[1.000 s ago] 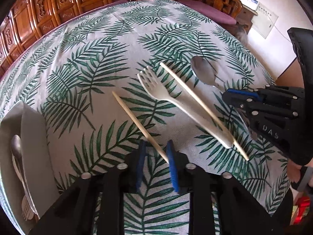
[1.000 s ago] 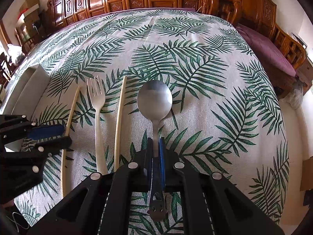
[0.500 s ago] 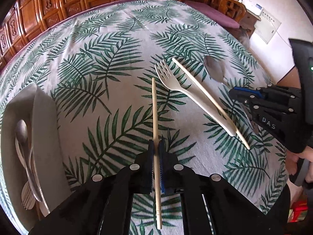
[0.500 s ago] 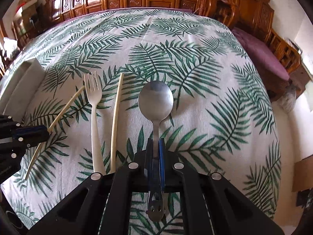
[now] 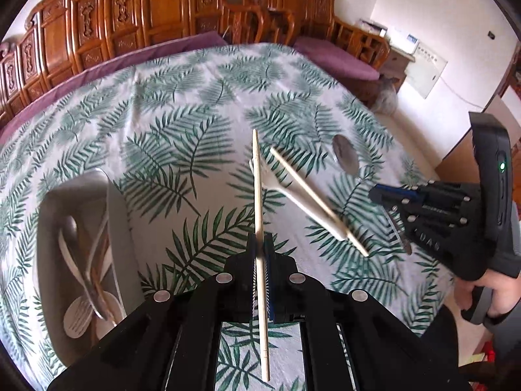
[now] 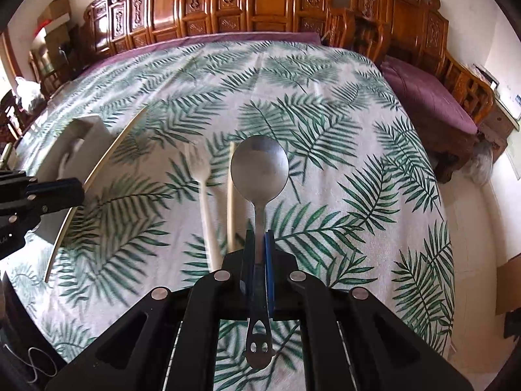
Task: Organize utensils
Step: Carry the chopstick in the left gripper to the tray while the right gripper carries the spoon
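Note:
My left gripper (image 5: 259,244) is shut on a pale chopstick (image 5: 257,182), held above the leaf-print tablecloth and pointing away from me. In the right wrist view that same chopstick (image 6: 107,159) slants up from the left gripper (image 6: 78,189). My right gripper (image 6: 259,238) is shut on the handle of a metal spoon (image 6: 259,166), bowl forward, lifted off the cloth. The spoon's bowl (image 5: 345,156) also shows beside the right gripper (image 5: 374,192). On the cloth lie a white plastic fork (image 5: 293,195) and a second chopstick (image 5: 312,195) side by side.
A grey cutlery tray (image 5: 120,228) sits at the left on the table, holding several spoons and forks. Carved wooden chairs (image 6: 260,3) with purple cushions ring the far side. A hand (image 5: 495,290) grips the right tool near the table edge.
The left jaws closed on the chopstick and lifted it off the cloth, swinging it straight ahead. The right gripper rose with the spoon. The fork and other chopstick stayed put.

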`<action>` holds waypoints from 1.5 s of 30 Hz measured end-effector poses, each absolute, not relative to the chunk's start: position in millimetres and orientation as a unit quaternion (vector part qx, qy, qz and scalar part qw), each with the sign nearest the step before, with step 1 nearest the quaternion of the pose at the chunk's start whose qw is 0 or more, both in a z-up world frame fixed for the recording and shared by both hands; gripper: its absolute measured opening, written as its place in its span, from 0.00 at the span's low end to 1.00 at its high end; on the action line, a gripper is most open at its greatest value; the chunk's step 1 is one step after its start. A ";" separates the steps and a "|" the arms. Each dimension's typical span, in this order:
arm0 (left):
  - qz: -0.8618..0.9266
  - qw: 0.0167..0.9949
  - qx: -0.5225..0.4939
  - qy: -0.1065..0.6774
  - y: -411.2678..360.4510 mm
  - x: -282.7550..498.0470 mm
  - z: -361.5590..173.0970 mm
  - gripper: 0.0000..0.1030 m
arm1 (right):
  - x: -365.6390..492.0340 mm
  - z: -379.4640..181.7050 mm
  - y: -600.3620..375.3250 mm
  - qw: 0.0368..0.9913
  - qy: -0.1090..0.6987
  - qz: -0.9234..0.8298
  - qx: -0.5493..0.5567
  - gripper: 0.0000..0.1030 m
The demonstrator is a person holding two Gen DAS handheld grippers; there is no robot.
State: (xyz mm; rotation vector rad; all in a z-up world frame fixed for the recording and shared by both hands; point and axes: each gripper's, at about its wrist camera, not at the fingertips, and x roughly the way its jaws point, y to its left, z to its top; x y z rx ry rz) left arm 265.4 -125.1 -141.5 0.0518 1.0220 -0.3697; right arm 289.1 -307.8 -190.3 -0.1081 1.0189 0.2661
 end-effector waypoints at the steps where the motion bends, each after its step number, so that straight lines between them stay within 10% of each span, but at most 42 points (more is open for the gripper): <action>1: -0.178 0.858 0.023 0.481 -124.6 262.9 -135.7 0.04 | 285.7 -185.3 -305.3 0.865 0.483 0.130 -0.052 0.07; 45: -0.098 0.887 -0.013 0.452 42.4 252.6 -118.8 0.04 | 234.8 -107.2 -156.3 0.866 0.430 0.242 -0.080 0.07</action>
